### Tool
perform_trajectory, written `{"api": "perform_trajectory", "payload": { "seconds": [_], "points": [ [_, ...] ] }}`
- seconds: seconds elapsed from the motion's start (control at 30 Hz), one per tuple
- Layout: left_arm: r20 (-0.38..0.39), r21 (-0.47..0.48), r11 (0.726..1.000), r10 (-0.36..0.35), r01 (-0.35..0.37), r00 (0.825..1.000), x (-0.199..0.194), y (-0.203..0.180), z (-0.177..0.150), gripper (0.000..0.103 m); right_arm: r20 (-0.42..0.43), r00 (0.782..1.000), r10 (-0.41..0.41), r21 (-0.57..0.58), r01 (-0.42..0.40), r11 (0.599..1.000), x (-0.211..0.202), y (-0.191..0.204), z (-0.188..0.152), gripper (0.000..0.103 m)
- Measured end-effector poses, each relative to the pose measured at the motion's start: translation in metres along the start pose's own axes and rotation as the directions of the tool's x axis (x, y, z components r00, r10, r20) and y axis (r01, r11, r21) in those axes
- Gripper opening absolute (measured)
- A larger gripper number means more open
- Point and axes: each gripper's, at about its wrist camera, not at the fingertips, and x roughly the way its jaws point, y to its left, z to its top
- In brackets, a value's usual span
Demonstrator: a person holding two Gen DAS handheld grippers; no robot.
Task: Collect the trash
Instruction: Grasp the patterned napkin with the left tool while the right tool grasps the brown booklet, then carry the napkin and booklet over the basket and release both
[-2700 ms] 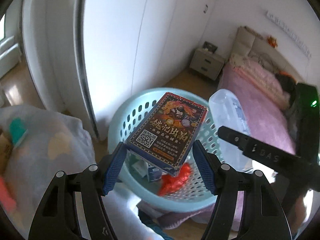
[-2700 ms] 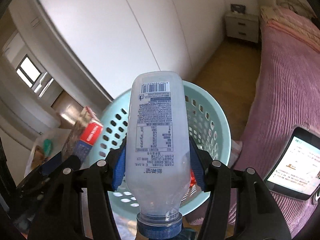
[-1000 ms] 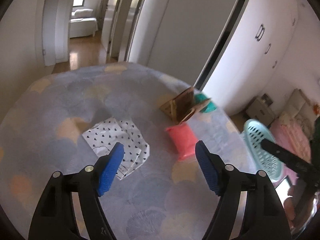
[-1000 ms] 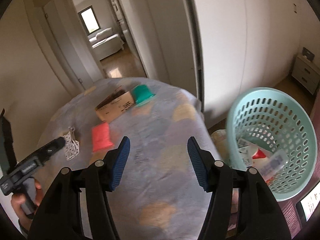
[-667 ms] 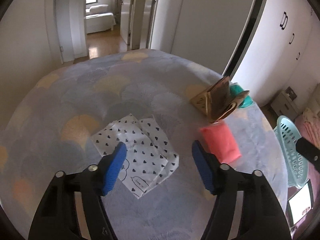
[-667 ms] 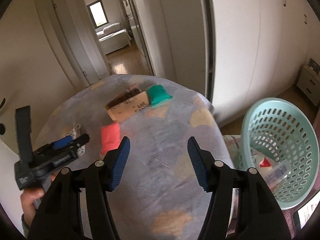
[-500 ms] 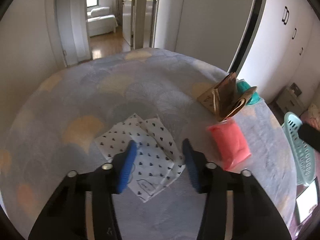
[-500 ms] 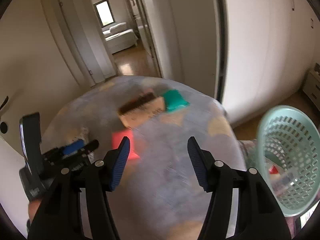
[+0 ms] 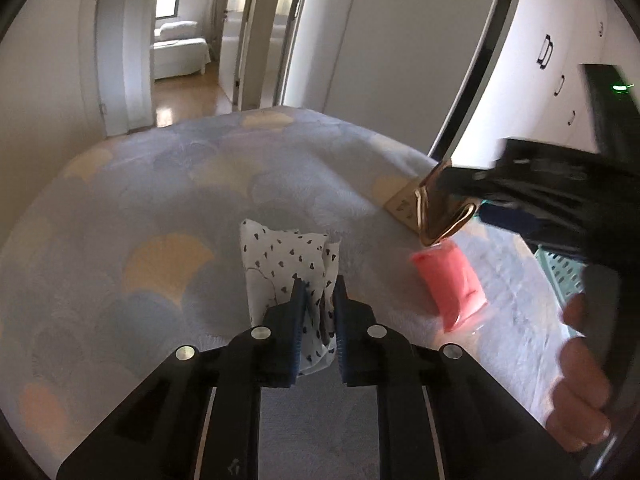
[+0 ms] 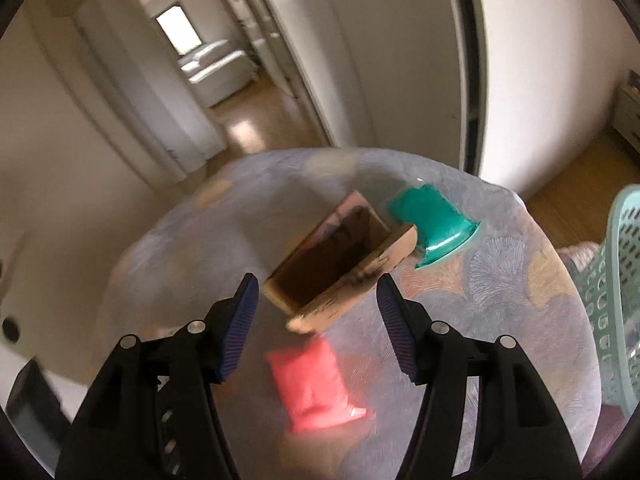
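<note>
My left gripper (image 9: 318, 292) is closing its jaws on a white paper wrapper with black hearts (image 9: 280, 256). The pads press its near end and the paper is bunched upright between them. A red packet (image 9: 450, 284) lies to its right on the patterned blanket (image 9: 160, 200). My right gripper (image 10: 316, 284) stands open above an open brown cardboard box (image 10: 340, 264), without touching it. The red packet (image 10: 316, 384) lies just below the box in this blurred view. A green packet (image 10: 432, 220) sits behind the box.
A pale green plastic basket (image 10: 616, 280) stands off the blanket's right edge. In the left wrist view the right gripper's black body (image 9: 560, 192) and the hand (image 9: 580, 392) holding it fill the right side, over the cardboard box (image 9: 436, 216). A doorway opens to a hallway behind.
The left jaws closed on the heart-print paper and bunched it up from flat. The right gripper swung left, away from the basket, until the cardboard box lay between its fingers.
</note>
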Motion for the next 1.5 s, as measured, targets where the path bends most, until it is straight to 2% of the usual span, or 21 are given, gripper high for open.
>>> {"api": "perform_trajectory", "payload": {
  "seconds": [0.03,0.1,0.23,0.3,0.5,0.63,0.83,1.03,1.2,1.5],
  "points": [
    [-0.001,0.007,1.000,0.004,-0.004,1.000,0.001,-0.002,0.000,0.012,-0.015,1.000,-0.008,0.017,0.008,1.000,0.007,-0.001,0.001,0.057],
    [0.002,0.013,1.000,0.005,-0.005,1.000,0.002,-0.003,0.001,0.012,-0.034,0.999,-0.005,0.043,0.007,0.999,0.016,-0.005,0.002,0.040],
    [0.011,-0.007,1.000,-0.009,0.009,1.000,0.000,0.001,-0.001,0.012,-0.029,0.999,-0.017,0.021,0.018,1.000,0.021,0.001,-0.001,0.022],
    [0.016,-0.008,1.000,-0.011,0.011,1.000,-0.001,0.004,-0.002,0.012,-0.025,0.999,-0.024,-0.004,0.024,1.000,0.021,0.005,-0.002,0.006],
    [0.040,-0.011,1.000,-0.011,0.011,0.999,-0.005,0.007,-0.005,0.009,-0.011,1.000,0.000,-0.043,0.000,0.999,0.010,0.012,-0.008,0.004],
    [0.048,-0.012,1.000,-0.020,0.021,0.999,-0.008,0.005,-0.003,0.008,0.021,0.999,0.029,-0.055,-0.028,0.998,-0.012,0.011,-0.011,0.004],
    [0.082,0.003,0.994,-0.111,0.111,0.990,-0.020,-0.007,0.005,0.007,0.100,0.995,0.023,-0.085,-0.014,0.996,-0.059,0.001,-0.015,0.004],
    [0.113,0.036,0.981,-0.193,0.190,0.975,-0.043,-0.032,0.009,0.007,0.193,0.981,0.005,-0.082,0.011,0.997,-0.106,-0.017,-0.023,0.004],
    [0.133,0.084,0.972,-0.228,0.218,0.965,-0.060,-0.056,0.012,0.007,0.259,0.966,-0.012,-0.052,0.026,0.998,-0.142,-0.041,-0.028,0.004],
    [0.127,0.183,0.938,-0.318,0.293,0.939,-0.068,-0.129,0.018,0.007,0.340,0.936,-0.085,0.049,0.073,0.996,-0.200,-0.109,-0.029,0.004]
  ]
}}
